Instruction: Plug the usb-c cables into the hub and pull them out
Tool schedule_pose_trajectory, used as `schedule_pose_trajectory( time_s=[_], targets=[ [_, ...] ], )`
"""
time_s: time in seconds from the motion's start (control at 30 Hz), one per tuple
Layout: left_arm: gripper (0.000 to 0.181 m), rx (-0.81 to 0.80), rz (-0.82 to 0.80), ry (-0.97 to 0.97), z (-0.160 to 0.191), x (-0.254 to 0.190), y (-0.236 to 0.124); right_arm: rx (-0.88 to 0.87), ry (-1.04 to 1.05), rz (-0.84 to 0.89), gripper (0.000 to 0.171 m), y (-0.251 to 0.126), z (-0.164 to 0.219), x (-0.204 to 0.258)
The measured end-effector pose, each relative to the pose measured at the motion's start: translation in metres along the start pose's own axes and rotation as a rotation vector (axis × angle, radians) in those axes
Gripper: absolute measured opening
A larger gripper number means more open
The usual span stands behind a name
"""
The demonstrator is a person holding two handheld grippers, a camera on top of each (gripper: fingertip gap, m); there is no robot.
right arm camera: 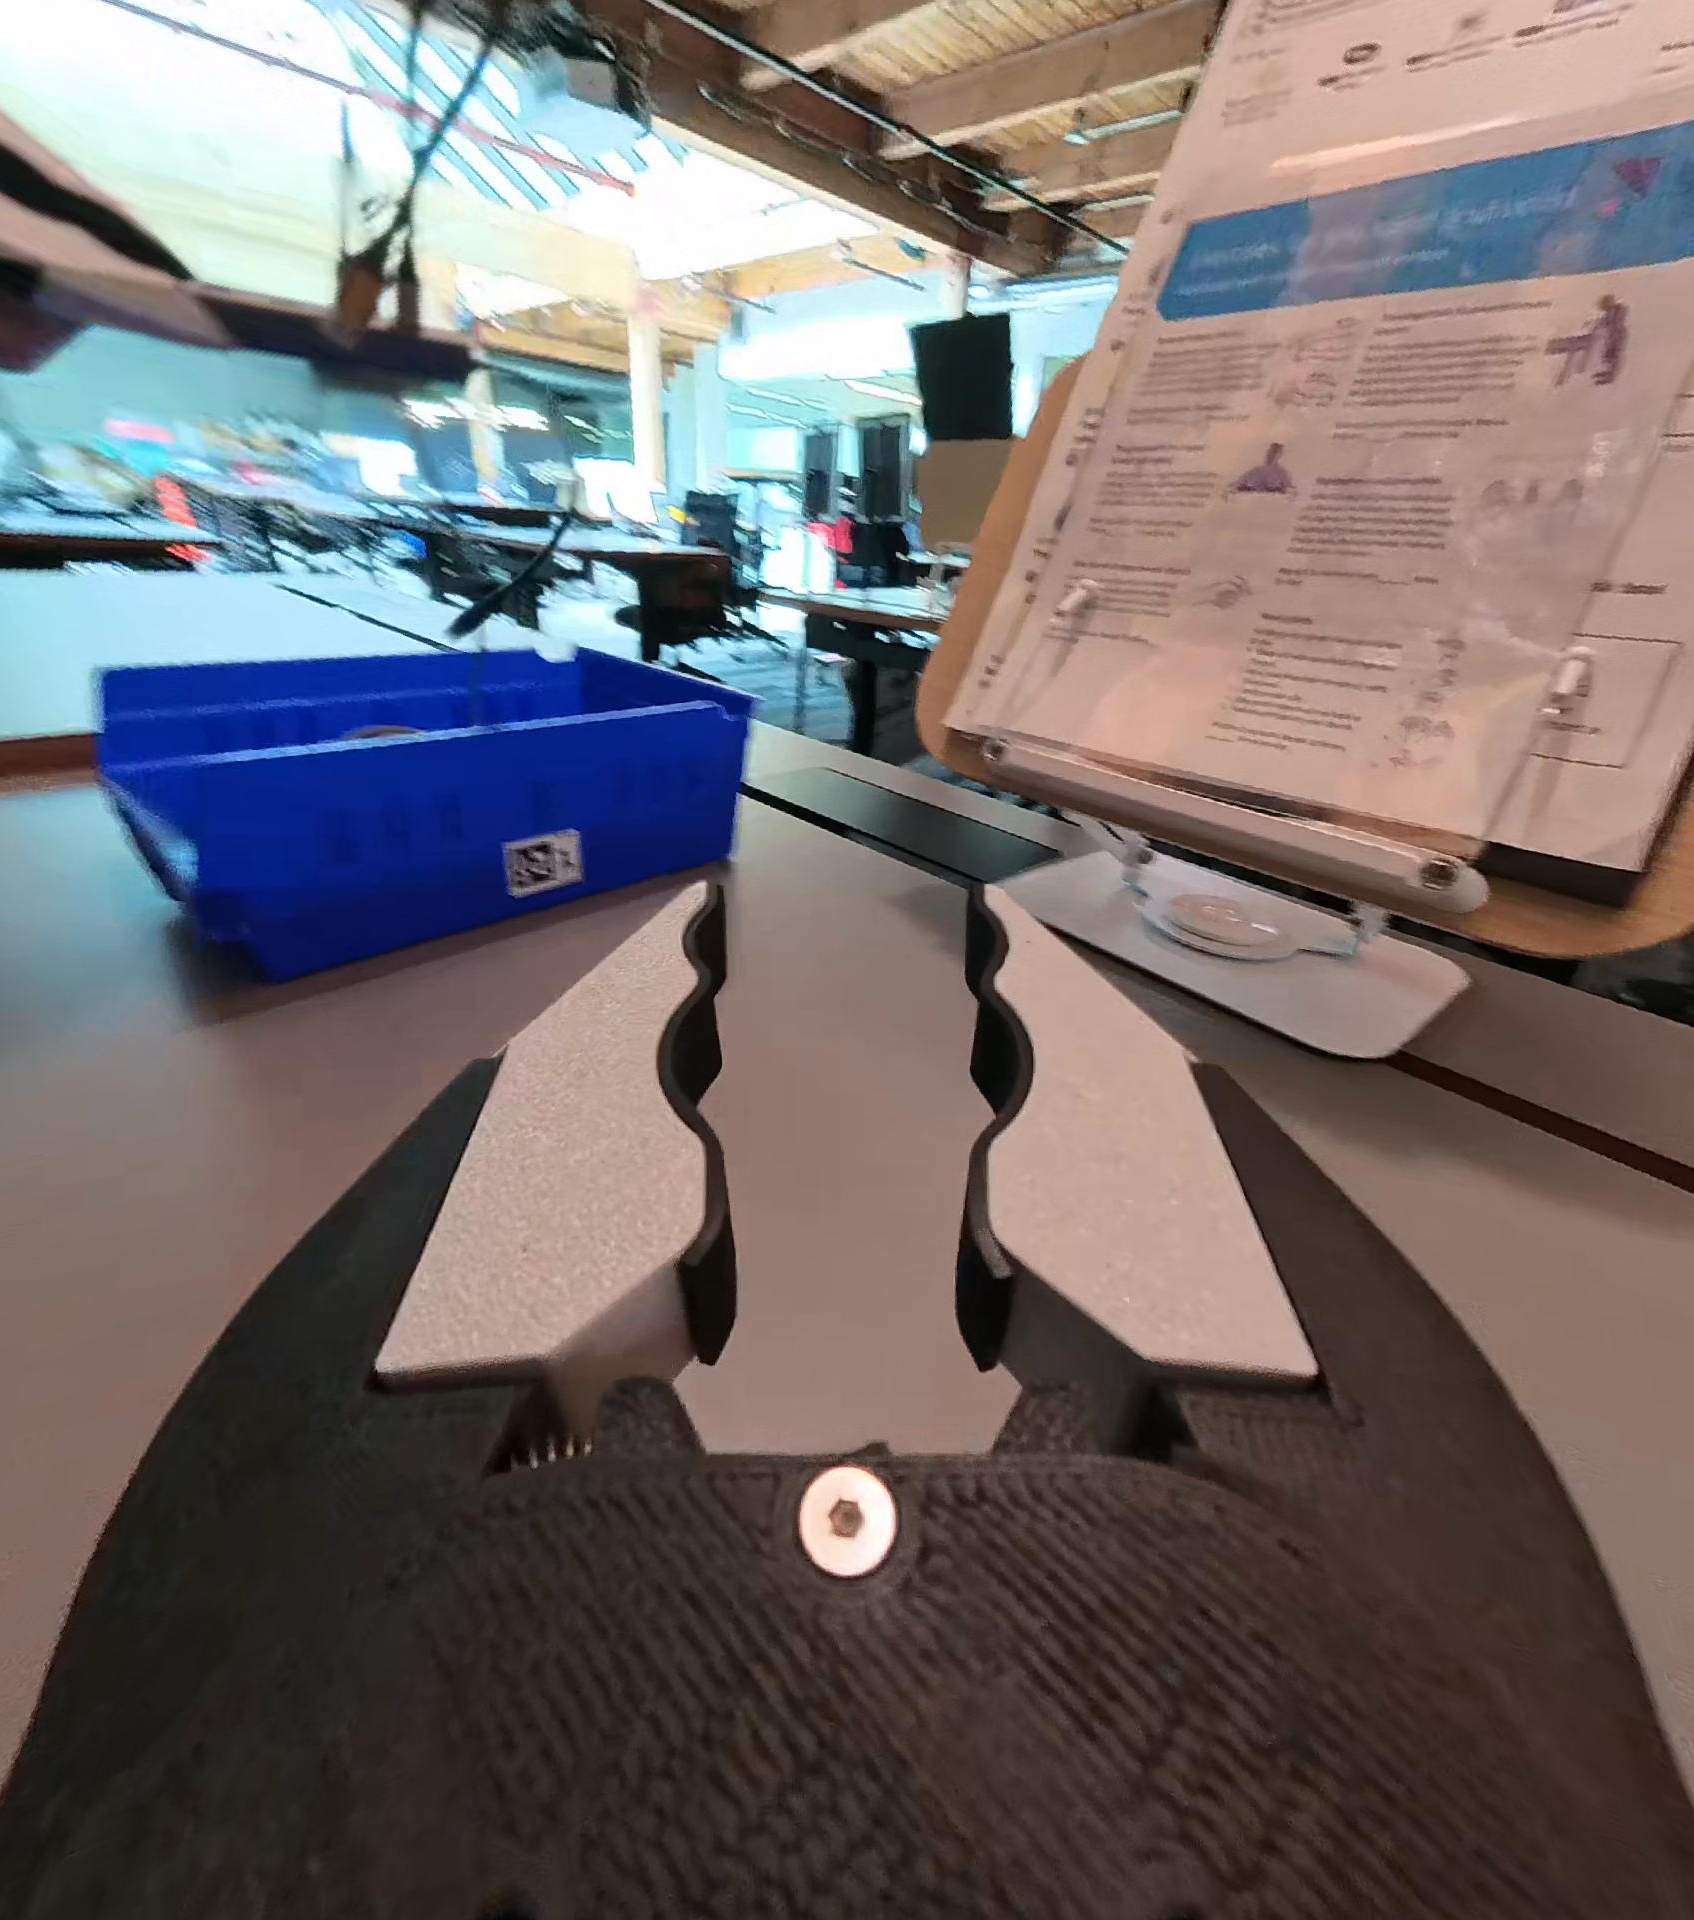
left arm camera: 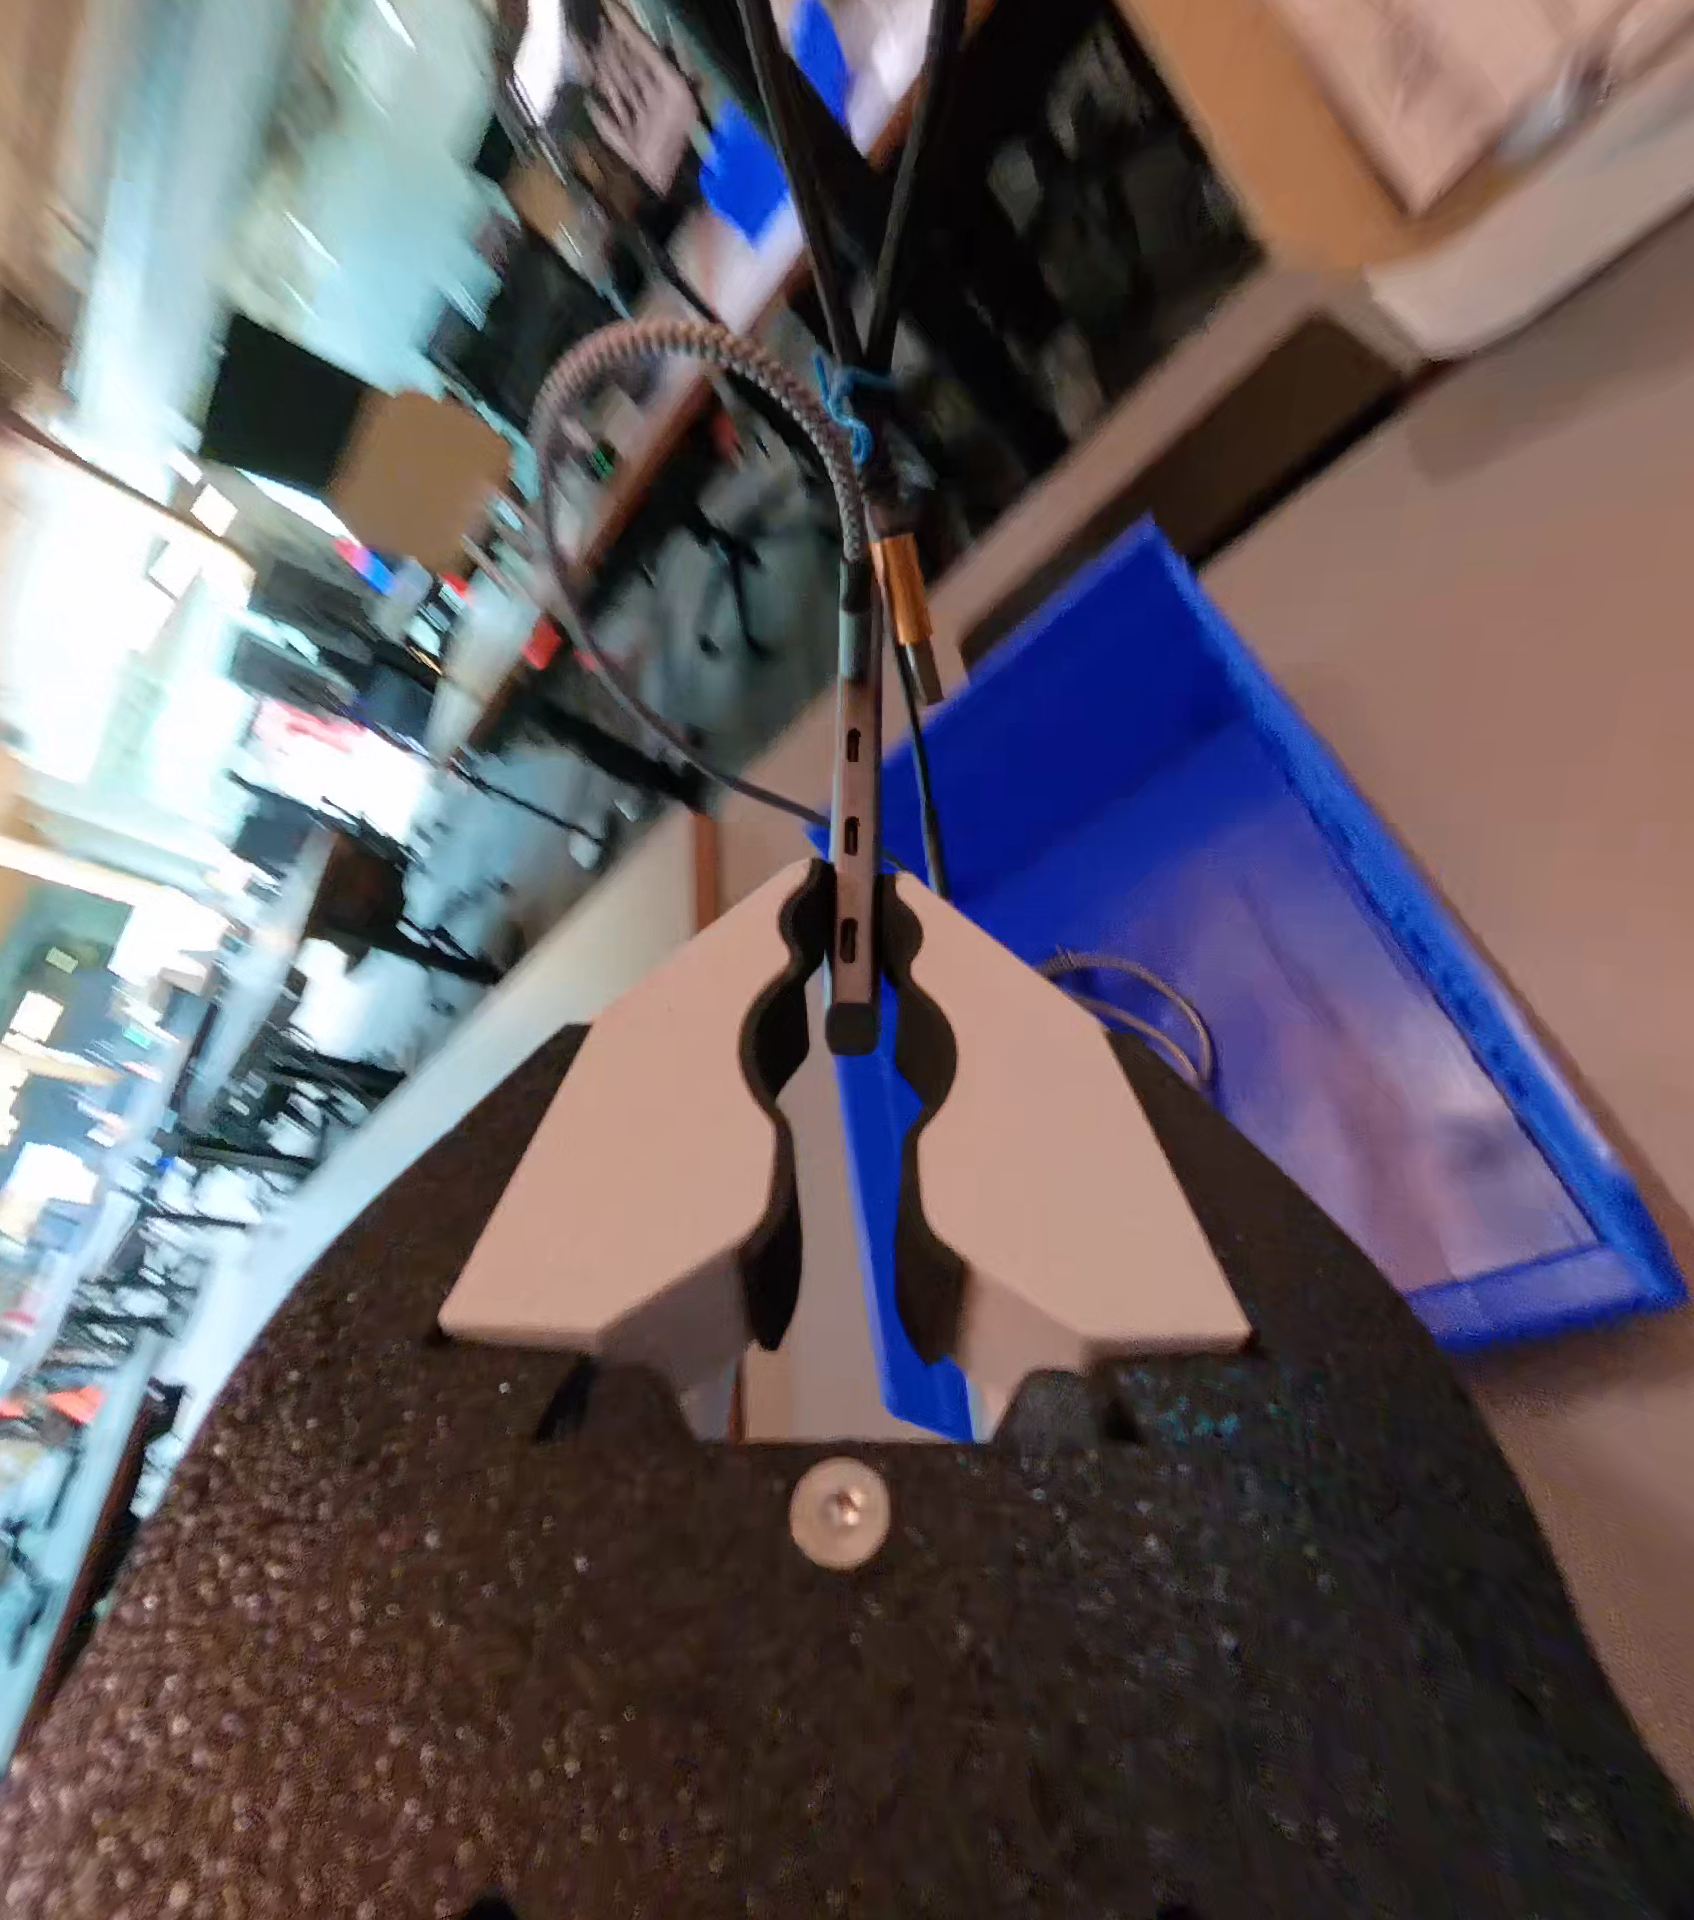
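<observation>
Left wrist view is showing the left tool [left arm camera: 848, 914] clamping the near end of the slim grey hub [left arm camera: 853, 831], which is sticking out past the tips above the blue bin [left arm camera: 1342, 831]; a gold-collared plug [left arm camera: 910, 613] is dangling beside it, seemingly unplugged. Such a short grip is risking the hub pivoting when a plug is pushed. The right tool [right arm camera: 843, 935] is gaping empty, low over the surface [right arm camera: 199, 1143], well apart from the hub.

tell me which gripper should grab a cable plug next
Right. The right gripper is open and empty over the table, while the left gripper is shut on the hub.
</observation>
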State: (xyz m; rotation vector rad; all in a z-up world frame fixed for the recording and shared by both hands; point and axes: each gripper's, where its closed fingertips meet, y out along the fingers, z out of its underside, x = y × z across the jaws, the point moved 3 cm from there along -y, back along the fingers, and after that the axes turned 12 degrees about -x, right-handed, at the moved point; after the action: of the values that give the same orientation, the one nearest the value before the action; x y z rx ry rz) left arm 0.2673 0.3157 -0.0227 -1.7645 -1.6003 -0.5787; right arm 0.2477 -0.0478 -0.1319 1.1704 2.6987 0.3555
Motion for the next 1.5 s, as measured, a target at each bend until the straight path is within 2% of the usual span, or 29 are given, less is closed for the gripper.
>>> schedule_pose_trajectory(
  time_s=[0.03,0.17,0.3,0.43,0.57,0.63,0.7,0.77,0.87,1.03,1.17,1.3,1.4,1.5],
  targets=[
    [0.007,-0.061,-0.033,0.033,-0.021,0.003,-0.009,-0.023,0.037,-0.036,0.046,0.000,-0.003,0.005],
    [0.007,-0.404,-0.087,0.223,-0.108,-0.012,-0.044,-0.132,0.261,-0.153,0.049,-0.002,-0.019,0.016],
    [0.006,-0.692,-0.043,0.446,-0.170,-0.080,-0.072,-0.274,0.676,-0.295,0.057,-0.009,-0.041,0.016],
    [0.007,-0.899,0.013,0.651,-0.187,-0.161,-0.084,-0.419,0.999,-0.435,0.052,-0.023,-0.062,0.004],
    [0.007,-0.984,0.052,0.834,-0.184,-0.219,-0.088,-0.441,1.028,-0.511,0.058,-0.030,-0.067,0.005],
    [0.007,-1.001,0.071,0.854,-0.186,-0.229,-0.087,-0.481,1.015,-0.545,0.044,-0.036,-0.072,0.007],
    [0.007,-1.005,0.102,0.814,-0.192,-0.226,-0.086,-0.509,1.023,-0.546,0.051,-0.038,-0.075,0.003],
    [0.007,-1.008,0.013,0.789,-0.207,-0.207,-0.088,-0.505,1.031,-0.503,0.051,-0.036,-0.071,-0.002],
    [0.007,-1.008,-0.040,0.688,-0.239,-0.163,-0.090,-0.485,1.016,-0.402,0.051,-0.031,-0.061,-0.012],
    [0.006,-1.014,-0.156,0.664,-0.297,-0.079,-0.090,-0.482,1.028,-0.308,0.050,-0.029,-0.052,-0.025],
    [0.007,-1.034,-0.099,0.575,-0.329,-0.044,-0.089,-0.538,1.082,-0.246,0.046,-0.035,-0.053,-0.043],
    [0.007,-0.999,-0.045,0.628,-0.318,-0.068,-0.080,-0.540,1.020,-0.126,0.048,-0.039,-0.048,-0.061],
    [0.007,-0.961,0.031,0.707,-0.283,-0.113,-0.060,-0.536,0.929,-0.069,0.053,-0.044,-0.050,-0.068],
    [0.007,-0.962,0.067,0.819,-0.242,-0.167,-0.049,-0.530,0.914,-0.128,0.053,-0.043,-0.054,-0.061]
  ],
)
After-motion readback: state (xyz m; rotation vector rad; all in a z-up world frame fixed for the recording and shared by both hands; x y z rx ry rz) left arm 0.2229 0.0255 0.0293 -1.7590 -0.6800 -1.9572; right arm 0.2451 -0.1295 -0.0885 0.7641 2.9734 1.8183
